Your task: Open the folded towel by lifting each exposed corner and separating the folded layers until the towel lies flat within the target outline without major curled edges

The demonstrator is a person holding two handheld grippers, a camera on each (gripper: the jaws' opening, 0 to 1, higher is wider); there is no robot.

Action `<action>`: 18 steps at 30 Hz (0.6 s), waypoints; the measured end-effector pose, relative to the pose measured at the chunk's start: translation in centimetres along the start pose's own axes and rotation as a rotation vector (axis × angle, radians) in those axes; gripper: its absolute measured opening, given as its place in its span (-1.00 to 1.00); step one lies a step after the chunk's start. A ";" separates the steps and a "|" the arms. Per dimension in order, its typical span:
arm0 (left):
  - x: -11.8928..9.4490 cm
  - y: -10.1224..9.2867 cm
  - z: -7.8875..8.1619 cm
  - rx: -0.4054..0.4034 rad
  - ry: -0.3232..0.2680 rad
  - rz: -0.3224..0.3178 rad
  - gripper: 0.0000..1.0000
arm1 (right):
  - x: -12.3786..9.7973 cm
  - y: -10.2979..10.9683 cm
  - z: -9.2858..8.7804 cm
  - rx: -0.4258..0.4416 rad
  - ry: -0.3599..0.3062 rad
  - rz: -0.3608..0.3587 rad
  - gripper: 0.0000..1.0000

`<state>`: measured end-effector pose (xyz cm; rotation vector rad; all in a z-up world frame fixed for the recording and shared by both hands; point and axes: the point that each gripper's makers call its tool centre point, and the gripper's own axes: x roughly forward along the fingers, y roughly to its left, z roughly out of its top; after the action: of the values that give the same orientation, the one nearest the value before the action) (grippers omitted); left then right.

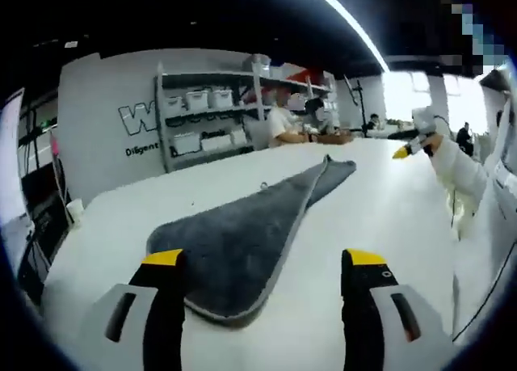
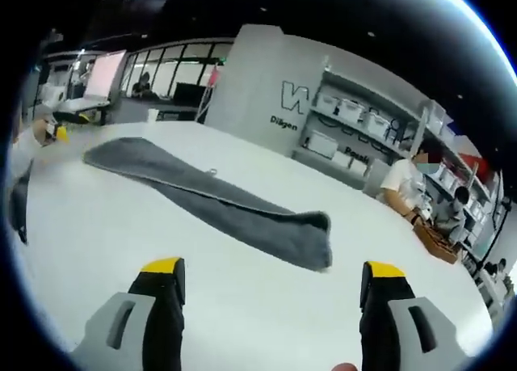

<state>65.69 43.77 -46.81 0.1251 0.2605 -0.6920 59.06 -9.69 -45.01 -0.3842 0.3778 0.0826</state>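
towel (image 1: 242,246) is lying folded on the white bench (image 1: 380,217), a long grey strip with a paler hemmed edge and a small hanging loop on one side. left gripper (image 1: 265,262) sits low at one end with its jaws spread wide and nothing between them, and the near rounded corner of the towel pokes into the gap between them, so i'd guess that's the corner it's lining up to lift. right gripper (image 2: 269,270) is also wide open and empty, hanging back from the other end, where the folded edge (image 2: 319,242) lies a bit ahead of the jaws without touching. makes sense to post one gripper at each end if you want to peel the layers apart. i can't make out any target outline on the bench. unfolding hasn't started as far as i can tell. shelves with bins (image 1: 206,120) and some people sit behind.
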 end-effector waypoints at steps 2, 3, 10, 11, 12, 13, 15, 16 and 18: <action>-0.3 0.0 -0.8 -0.011 0.047 0.040 0.78 | 0.6 -0.5 0.0 -0.020 0.015 -0.006 0.78; -0.4 0.0 -1.0 -0.023 0.054 0.056 0.84 | 0.9 -0.7 -0.1 -0.032 0.026 -0.009 0.78; -0.9 -1.5 -1.5 -0.088 0.040 0.047 0.99 | 4.2 -2.9 0.0 -0.109 0.062 -0.030 0.67; -1.0 -1.7 -1.6 -0.092 0.037 0.046 0.99 | 4.8 -3.2 0.2 -0.116 0.059 -0.029 0.61; -1.0 -1.8 -1.6 -0.094 0.035 0.045 0.99 | 5.2 -3.4 0.4 -0.121 0.055 -0.032 0.55; -1.0 -1.9 -1.7 -0.094 0.035 0.043 0.99 | 5.6 -3.7 0.7 -0.130 0.047 -0.036 0.51; -1.2 -2.2 -2.0 -0.102 0.032 0.037 0.99 | 7.8 -4.8 1.8 -0.181 0.028 -0.042 0.48; -1.2 -2.3 -2.1 -0.105 0.023 0.037 0.99 | 8.6 -5.2 2.2 -0.200 0.021 -0.050 0.48; -1.3 -2.3 -2.1 -0.112 0.017 0.037 0.99 | 9.7 -5.9 2.7 -0.253 0.021 -0.065 0.47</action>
<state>62.84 43.18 -48.58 0.0289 0.3124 -0.6386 69.88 -14.04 -44.27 -0.6468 0.3768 0.0630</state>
